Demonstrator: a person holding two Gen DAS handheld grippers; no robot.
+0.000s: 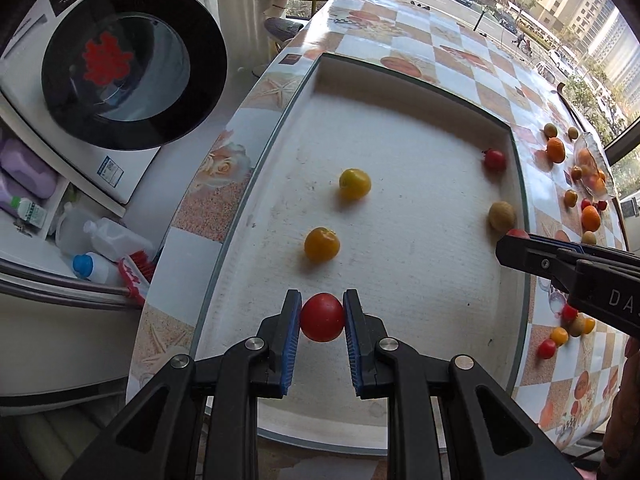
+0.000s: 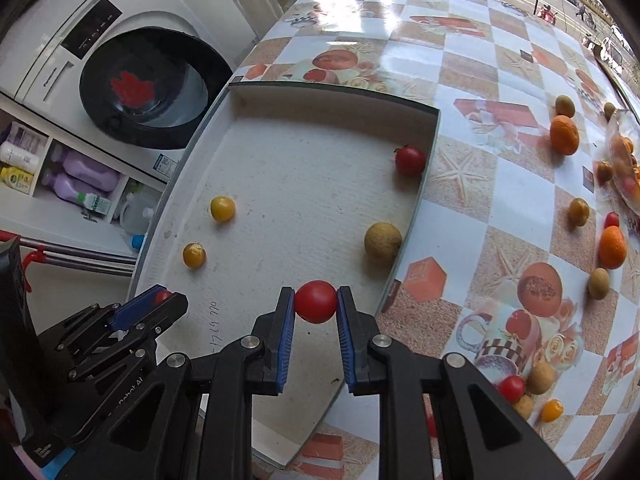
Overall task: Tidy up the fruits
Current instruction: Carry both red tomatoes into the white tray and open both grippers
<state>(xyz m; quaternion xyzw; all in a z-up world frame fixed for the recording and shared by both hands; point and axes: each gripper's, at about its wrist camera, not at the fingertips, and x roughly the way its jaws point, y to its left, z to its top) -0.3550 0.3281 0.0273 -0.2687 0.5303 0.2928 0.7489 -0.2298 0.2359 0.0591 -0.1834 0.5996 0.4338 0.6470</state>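
left wrist view: the left hand-held gripper (image 1: pixel 322 316) is closed narrowly on a red tomato (image 1: pixel 322 317), its blue pads touching both sides of the fruit, held over the near part of the white tray (image 1: pixel 400 240). inside the tray, beyond that tomato, lie two yellow tomatoes (image 1: pixel 322 244) (image 1: pixel 354 183). by the tray's right wall sit a small red tomato (image 1: pixel 495 159) and a tan round fruit (image 1: pixel 502 216). the right hand-held gripper (image 1: pixel 516 240) reaches in over the tray's right wall, with a bit of red showing at its tip. on the patterned desk (image 1: pixel 440 52) right of the tray, oranges and small tomatoes lie scattered.

right wrist view: the right hand-held gripper (image 2: pixel 316 302) is also narrowly shut on a red tomato (image 2: pixel 316 301), over the tray (image 2: pixel 300 184) near its right wall. the tan fruit (image 2: pixel 382 241) rests against that wall just beyond, the small red tomato (image 2: pixel 410 161) farther along it. the two yellow tomatoes (image 2: pixel 222 209) (image 2: pixel 194 255) lie toward the tray's left side. the left hand-held gripper (image 2: pixel 160 298) shows at the tray's near left, red fruit between its pads. a washing machine (image 2: pixel 132 72) stands left of the tray.
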